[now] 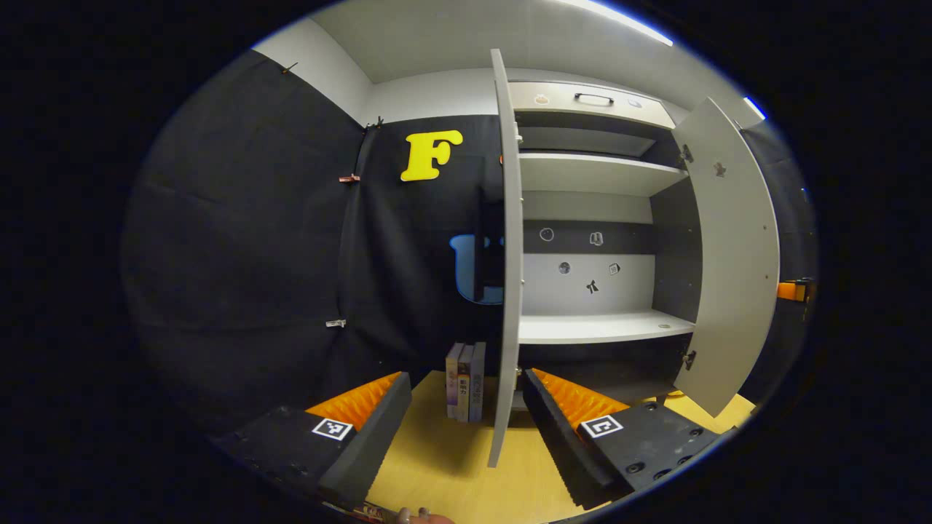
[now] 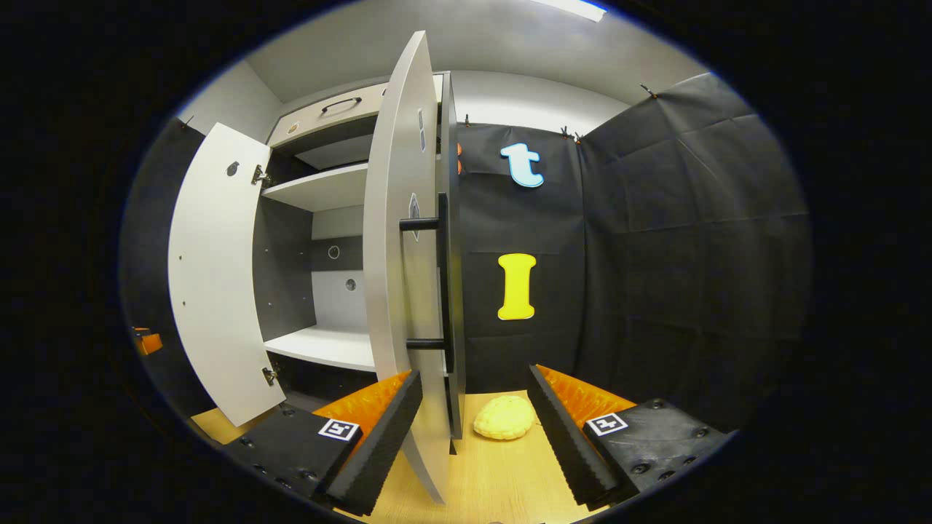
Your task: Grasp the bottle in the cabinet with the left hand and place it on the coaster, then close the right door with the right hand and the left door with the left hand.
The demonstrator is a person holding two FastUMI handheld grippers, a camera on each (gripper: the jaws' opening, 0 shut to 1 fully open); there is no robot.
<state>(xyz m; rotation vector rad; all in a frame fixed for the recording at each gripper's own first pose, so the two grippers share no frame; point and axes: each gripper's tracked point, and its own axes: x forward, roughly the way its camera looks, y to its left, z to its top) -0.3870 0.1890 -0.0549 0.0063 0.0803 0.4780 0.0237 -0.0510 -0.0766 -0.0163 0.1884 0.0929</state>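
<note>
The cabinet (image 1: 593, 175) stands with both doors swung open. In the left gripper view the left door (image 1: 507, 255) shows edge-on, and its lower edge hangs between the fingers of my open left gripper (image 1: 466, 437). The right door (image 1: 728, 255) stands wide at the right. In the right gripper view the right door (image 2: 404, 255), with its long black handle (image 2: 442, 276), is edge-on just inside the left finger of my open right gripper (image 2: 473, 437). The left door (image 2: 218, 276) opens outward further left. Neither gripper holds anything.
A few upright books (image 1: 466, 382) stand on the wooden tabletop (image 1: 437, 466) left of the left door. A yellow bun-like object (image 2: 504, 417) lies on the tabletop right of the right door. White shelves (image 1: 604, 327) cross the cabinet. Black cloth walls close in both sides.
</note>
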